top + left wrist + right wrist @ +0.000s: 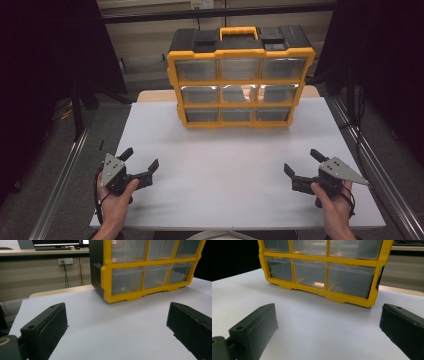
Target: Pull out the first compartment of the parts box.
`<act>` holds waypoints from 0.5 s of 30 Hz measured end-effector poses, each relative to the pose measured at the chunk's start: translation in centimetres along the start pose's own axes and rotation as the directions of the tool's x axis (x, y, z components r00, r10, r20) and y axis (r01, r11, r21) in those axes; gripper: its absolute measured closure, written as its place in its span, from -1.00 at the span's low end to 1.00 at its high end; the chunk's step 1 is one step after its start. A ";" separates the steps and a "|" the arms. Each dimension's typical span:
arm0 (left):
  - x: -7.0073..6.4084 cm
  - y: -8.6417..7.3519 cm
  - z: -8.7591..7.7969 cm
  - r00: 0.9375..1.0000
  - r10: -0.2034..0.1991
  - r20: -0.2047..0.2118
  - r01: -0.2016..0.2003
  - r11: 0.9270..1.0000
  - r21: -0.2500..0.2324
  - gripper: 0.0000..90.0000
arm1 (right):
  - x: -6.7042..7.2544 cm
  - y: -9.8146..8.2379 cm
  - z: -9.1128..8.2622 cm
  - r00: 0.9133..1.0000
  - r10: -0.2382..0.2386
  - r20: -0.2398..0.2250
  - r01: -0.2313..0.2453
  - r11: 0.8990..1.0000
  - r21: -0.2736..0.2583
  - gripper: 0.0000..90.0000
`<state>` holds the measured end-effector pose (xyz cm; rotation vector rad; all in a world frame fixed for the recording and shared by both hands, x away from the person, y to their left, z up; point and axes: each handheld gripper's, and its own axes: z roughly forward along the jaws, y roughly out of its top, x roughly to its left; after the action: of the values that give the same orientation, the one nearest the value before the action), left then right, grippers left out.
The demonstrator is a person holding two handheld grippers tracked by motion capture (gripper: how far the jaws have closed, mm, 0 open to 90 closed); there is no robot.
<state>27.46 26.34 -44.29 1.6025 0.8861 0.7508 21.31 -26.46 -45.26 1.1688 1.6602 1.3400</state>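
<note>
Left gripper (141, 159), black two-jaw tool with a grey three-cornered plate, sits in the person's left hand (116, 197) low over the white table top (225, 170). Jaws spread wide, nothing between them. In the left gripper view the same jaws rise at both bottom corners around bare white surface (117, 322).

Right gripper (302, 161), same build, held in the right hand (334, 202) at the opposite near side, well apart from the left one. Jaws also wide apart, empty, bare table between them in the right gripper view (324, 322).

Yellow-and-black plastic organizer case with clear drawers (240, 77) stands upright ahead of both grippers, between their lines of aim, well apart from either. Nine clear drawers in three rows; yellow handle (239, 33) on top. From the left gripper the case (147, 270) lies ahead and to the right of the jaws, black side wall facing. From the right gripper the case (322, 267) lies ahead, centre to left. Small pinkish item (319, 284) inside the bottom middle drawer, too blurred to identify.

Both grippers point toward the case, neither touching it.
</note>
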 end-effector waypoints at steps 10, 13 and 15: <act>-0.7 0.8 2.0 1.000 0.021 -0.002 -0.021 1.000 -0.006 -0.92 | -0.3 -0.1 0.2 1.000 0.014 -0.002 -0.014 1.000 0.012 -1.00; -0.9 0.9 2.6 1.000 -0.013 -0.001 0.013 1.000 0.000 -0.92 | -0.3 -0.1 0.4 1.000 0.020 -0.010 -0.020 1.000 0.010 -1.00; -1.0 1.2 2.8 1.000 0.002 -0.021 -0.002 1.000 -0.013 -0.94 | -0.2 -0.1 0.3 1.000 0.020 -0.020 -0.020 1.000 0.013 -1.00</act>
<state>29.46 23.95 -43.69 1.5867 0.8932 0.7743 21.67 -26.52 -45.45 1.1862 1.6777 1.3596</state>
